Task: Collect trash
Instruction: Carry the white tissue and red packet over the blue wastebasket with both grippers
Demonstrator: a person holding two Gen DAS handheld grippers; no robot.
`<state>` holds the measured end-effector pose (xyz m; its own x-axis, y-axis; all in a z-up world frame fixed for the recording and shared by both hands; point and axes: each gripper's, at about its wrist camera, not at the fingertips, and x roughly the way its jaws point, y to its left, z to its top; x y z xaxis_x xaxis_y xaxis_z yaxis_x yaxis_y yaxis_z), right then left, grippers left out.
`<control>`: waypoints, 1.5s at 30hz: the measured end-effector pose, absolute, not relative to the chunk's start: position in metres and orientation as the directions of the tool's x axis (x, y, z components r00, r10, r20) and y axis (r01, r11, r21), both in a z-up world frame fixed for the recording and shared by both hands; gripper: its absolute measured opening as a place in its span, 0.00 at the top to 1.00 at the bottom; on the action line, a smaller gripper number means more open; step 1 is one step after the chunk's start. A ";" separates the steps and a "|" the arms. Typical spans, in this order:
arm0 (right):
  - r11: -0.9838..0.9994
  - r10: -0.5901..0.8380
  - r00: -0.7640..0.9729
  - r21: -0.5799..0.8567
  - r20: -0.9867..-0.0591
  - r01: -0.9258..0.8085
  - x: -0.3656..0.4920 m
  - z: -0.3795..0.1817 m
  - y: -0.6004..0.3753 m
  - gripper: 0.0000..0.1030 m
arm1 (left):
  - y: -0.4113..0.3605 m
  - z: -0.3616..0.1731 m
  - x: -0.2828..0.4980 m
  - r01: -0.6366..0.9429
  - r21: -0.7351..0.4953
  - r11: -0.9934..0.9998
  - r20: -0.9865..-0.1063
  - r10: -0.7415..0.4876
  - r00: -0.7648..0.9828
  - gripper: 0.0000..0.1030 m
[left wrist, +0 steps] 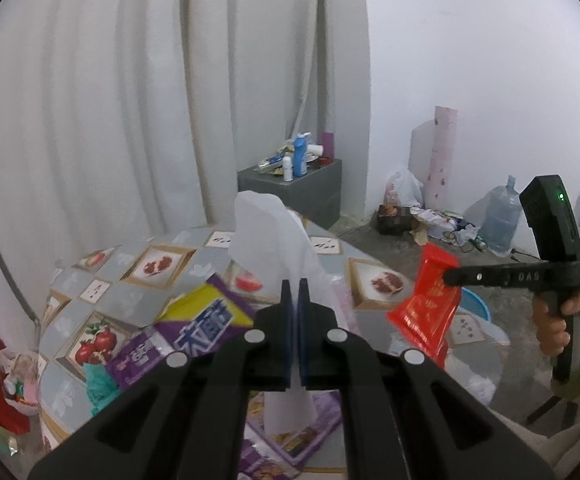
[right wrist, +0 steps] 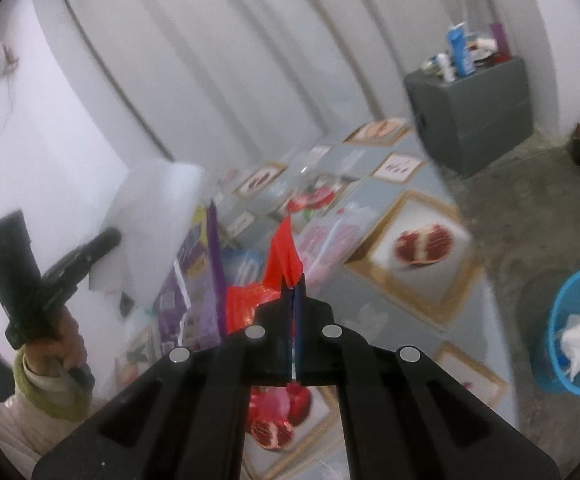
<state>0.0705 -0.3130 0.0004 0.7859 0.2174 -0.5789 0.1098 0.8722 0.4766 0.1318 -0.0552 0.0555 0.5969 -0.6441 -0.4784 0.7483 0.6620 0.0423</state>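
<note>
1. Desk [left wrist: 69, 280], round with a pomegranate-print cover, carries purple wrappers [left wrist: 193, 320] near its middle; the tools hide part of them.
2. White tissue [left wrist: 269, 240] stands up from the left tool [left wrist: 294, 292], whose jaws are clamped on it above the desk; its lower end hangs below the jaws.
3. Red wrapper [left wrist: 426, 308] is pinched by the closed right tool [right wrist: 294, 292], clear of the desk's right edge.
4. Blue bin [right wrist: 578, 332] on the floor holds crumpled tissue; its rim is cut off, and the right view is blurred.
</note>
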 end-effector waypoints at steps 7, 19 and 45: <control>0.846 0.088 0.851 0.491 -0.518 0.211 0.013 0.015 -0.361 1.00 | -0.091 0.074 0.110 0.809 0.020 0.588 -0.480 -0.704 0.523 0.98; 0.705 -0.295 0.778 0.424 -0.554 0.569 -0.092 0.003 -0.456 1.00 | -0.259 0.071 0.073 0.955 -0.032 0.295 -0.570 -0.790 0.225 0.98; 0.278 -0.319 0.422 0.342 -0.849 0.898 -0.091 -0.197 -0.644 0.49 | -0.644 -0.155 0.054 0.990 -0.054 0.131 -0.929 -0.369 -0.002 0.40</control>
<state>-0.0912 -0.6443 -0.1966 0.4218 -0.3187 -0.8489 0.8978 0.2780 0.3417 0.0537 -0.6439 -0.1545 -0.0020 -0.3693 -0.9293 0.9899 0.1308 -0.0541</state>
